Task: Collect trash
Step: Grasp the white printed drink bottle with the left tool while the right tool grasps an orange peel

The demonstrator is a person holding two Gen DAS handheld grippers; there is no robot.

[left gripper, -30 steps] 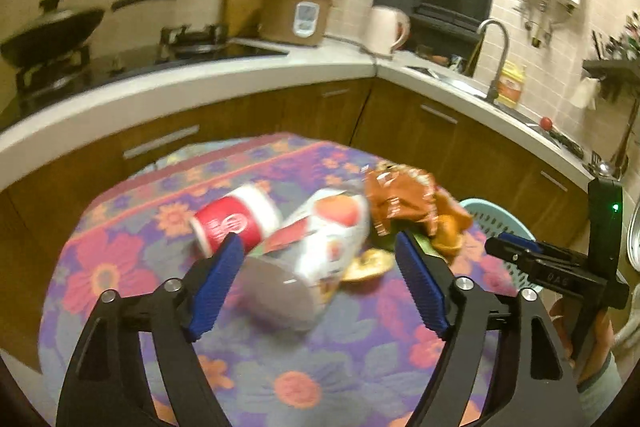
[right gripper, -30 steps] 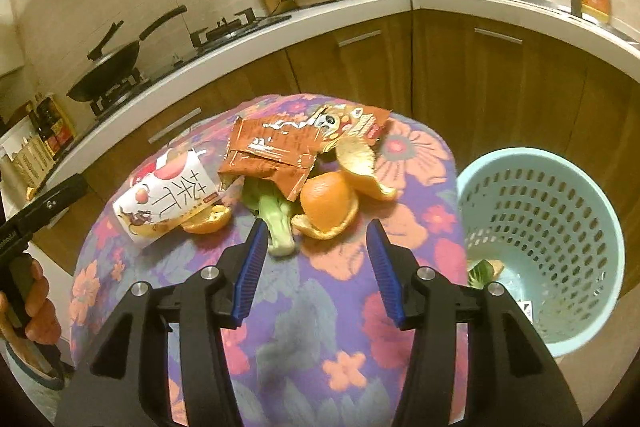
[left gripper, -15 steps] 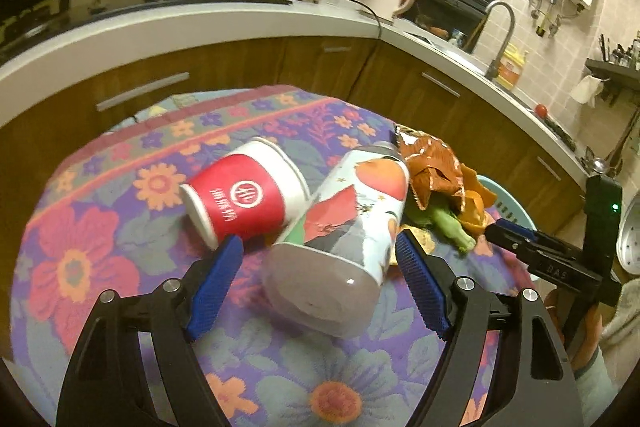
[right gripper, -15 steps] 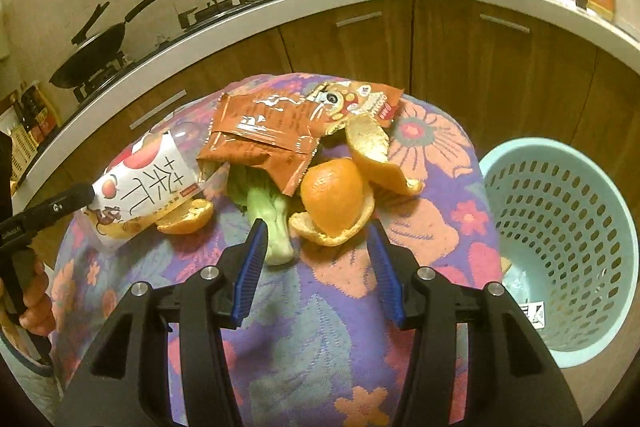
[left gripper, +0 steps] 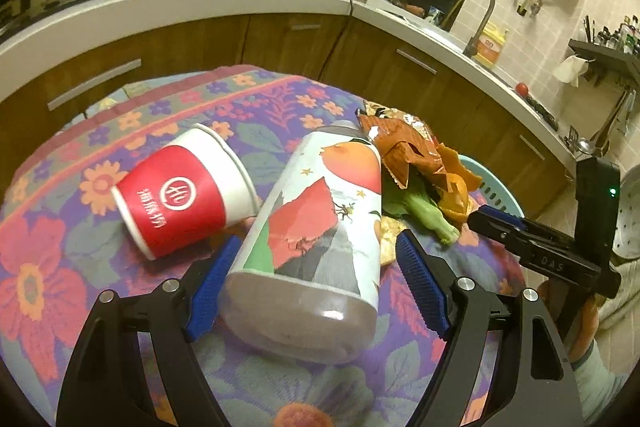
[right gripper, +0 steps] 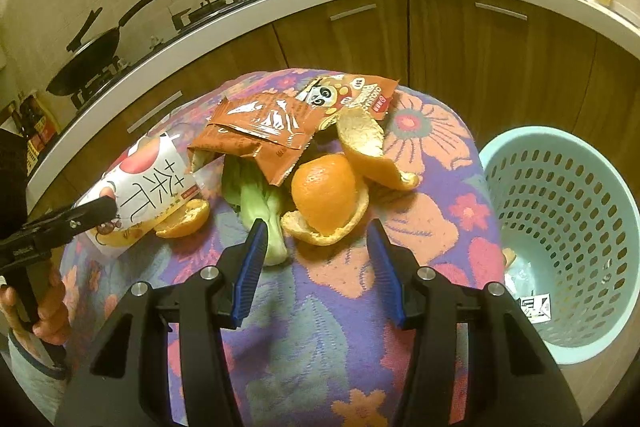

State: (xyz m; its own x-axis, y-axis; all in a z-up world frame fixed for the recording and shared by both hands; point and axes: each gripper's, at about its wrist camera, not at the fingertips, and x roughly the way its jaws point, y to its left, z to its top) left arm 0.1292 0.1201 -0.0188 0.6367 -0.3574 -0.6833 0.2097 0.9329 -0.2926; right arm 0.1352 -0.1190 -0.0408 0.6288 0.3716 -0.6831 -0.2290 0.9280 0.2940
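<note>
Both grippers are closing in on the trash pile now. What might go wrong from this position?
1. The bottle lies on its side between the open left gripper pads; being round, it may roll or squirt out, knocking the red paper cup beside it.
2. The right gripper is open before the orange peel, with the green vegetable stalk at its left pad; it may grab both or fumble.
3. The basket sits beside the table, so a nudged peel may fall to the floor.
</note>
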